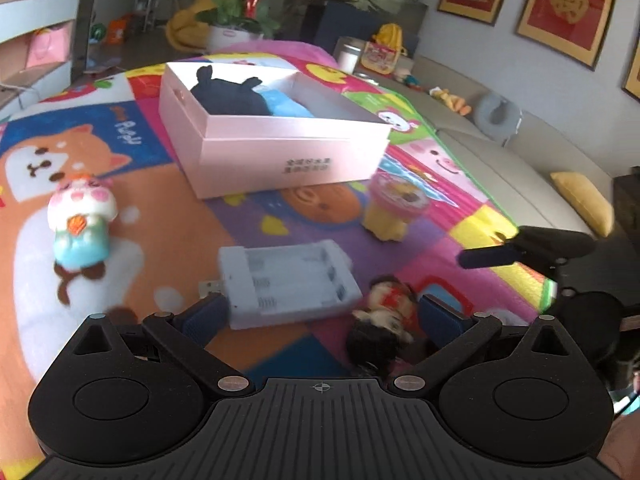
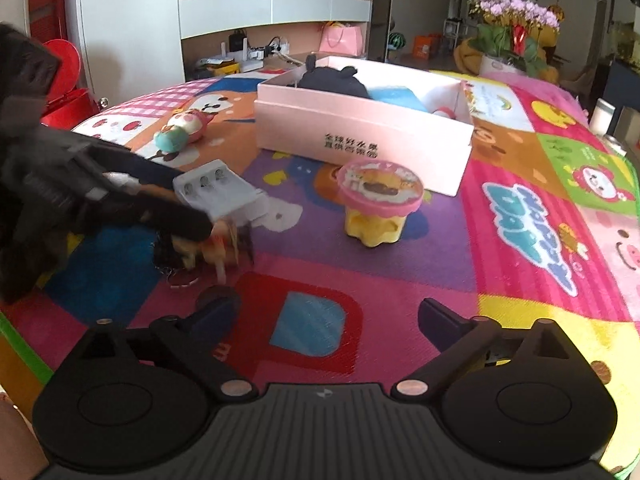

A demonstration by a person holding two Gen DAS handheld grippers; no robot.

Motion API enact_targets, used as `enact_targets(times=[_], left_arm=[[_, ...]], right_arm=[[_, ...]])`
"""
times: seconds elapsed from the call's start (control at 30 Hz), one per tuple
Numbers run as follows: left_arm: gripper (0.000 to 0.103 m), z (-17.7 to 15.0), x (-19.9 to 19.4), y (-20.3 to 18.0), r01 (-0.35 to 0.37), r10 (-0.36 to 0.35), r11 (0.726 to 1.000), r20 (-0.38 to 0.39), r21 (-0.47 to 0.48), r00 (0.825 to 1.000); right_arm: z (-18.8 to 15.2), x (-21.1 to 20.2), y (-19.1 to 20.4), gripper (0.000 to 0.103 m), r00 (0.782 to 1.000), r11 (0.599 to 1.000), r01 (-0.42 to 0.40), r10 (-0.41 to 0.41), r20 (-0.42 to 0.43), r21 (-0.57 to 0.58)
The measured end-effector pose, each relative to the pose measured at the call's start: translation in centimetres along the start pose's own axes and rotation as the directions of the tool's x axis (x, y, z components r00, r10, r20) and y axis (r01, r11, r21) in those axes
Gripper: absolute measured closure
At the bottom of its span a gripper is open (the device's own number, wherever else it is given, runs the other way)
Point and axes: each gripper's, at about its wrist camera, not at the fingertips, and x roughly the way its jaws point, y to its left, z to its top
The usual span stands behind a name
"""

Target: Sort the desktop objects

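A pink box (image 1: 280,152) stands on the colourful mat and holds a black plush (image 1: 228,96) and a blue item (image 1: 284,106). My left gripper (image 1: 320,316) is open just above the mat; a white battery charger (image 1: 288,280) and a small doll keychain (image 1: 384,320) lie between its fingers. My right gripper (image 2: 326,320) is open and empty over the mat. In the right wrist view the left gripper (image 2: 160,200) reaches over the charger (image 2: 218,192) and the doll (image 2: 216,250). The pink box (image 2: 360,136) stands behind them.
A pink-lidded yellow cup (image 1: 396,208) stands right of the charger, also in the right wrist view (image 2: 378,208). A squishy animal toy (image 1: 80,224) lies at the left. A sofa (image 1: 520,168) runs along the mat's right edge. A flower pot (image 1: 240,12) stands behind.
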Motion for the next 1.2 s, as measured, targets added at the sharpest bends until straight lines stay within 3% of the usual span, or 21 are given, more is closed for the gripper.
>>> enact_targets(times=[0.13,0.23,0.4,0.6,0.7,0.77,0.93,1.1,1.2], left_arm=[[0.0,-0.2,-0.7,-0.1,-0.099,0.1,0.995,0.035,-0.03,0.994],[0.0,-0.1,-1.2,0.8,-0.206,0.212,0.974,0.057,-0.092,0.976],[0.0,-0.4,-2.4,2.7,-0.342,0.364,0.912,0.065,-0.225,0.929],[0.0,-1.3,-3.4,3.2,-0.451,0.477,0.855,0.048,-0.255,0.878],[0.0,-1.6,-3.9,3.6,-0.469,0.499,0.838,0.045,-0.278,0.865],[0.0,-1.8,-4.2,3.9,-0.471,0.506,0.83,0.046,-0.299,0.861],[0.0,-2.0,-4.2,3.7,-0.475,0.51,0.827,0.047,-0.301,0.859],[0.0,-2.0,-4.2,3.6,-0.47,0.505,0.829,0.047,-0.305,0.862],[0.0,-1.8,-3.6,3.1,-0.501,0.52,0.83,0.014,-0.247,0.854]], right_arm=[[0.0,0.2,0.1,0.0,1.0,1.0,-0.019,0.02,-0.01,0.024],[-0.1,0.2,0.0,0.0,1.0,0.999,-0.022,0.022,-0.005,0.035],[-0.5,0.1,0.5,0.0,1.0,0.997,0.013,-0.015,0.024,0.078],[0.3,0.3,0.8,0.0,0.999,0.996,0.031,-0.03,-0.012,0.079],[1.3,-0.4,1.1,0.0,0.997,0.99,-0.072,0.072,0.002,0.118],[2.0,-0.8,2.4,0.0,0.994,0.99,-0.109,0.107,0.027,0.084],[3.6,0.8,5.3,0.001,0.995,0.992,-0.102,0.101,0.016,0.069],[4.2,2.1,5.9,0.037,0.996,0.995,-0.083,0.084,-0.033,0.054],[3.5,1.6,5.1,0.038,0.997,0.996,-0.068,0.069,-0.025,0.052]])
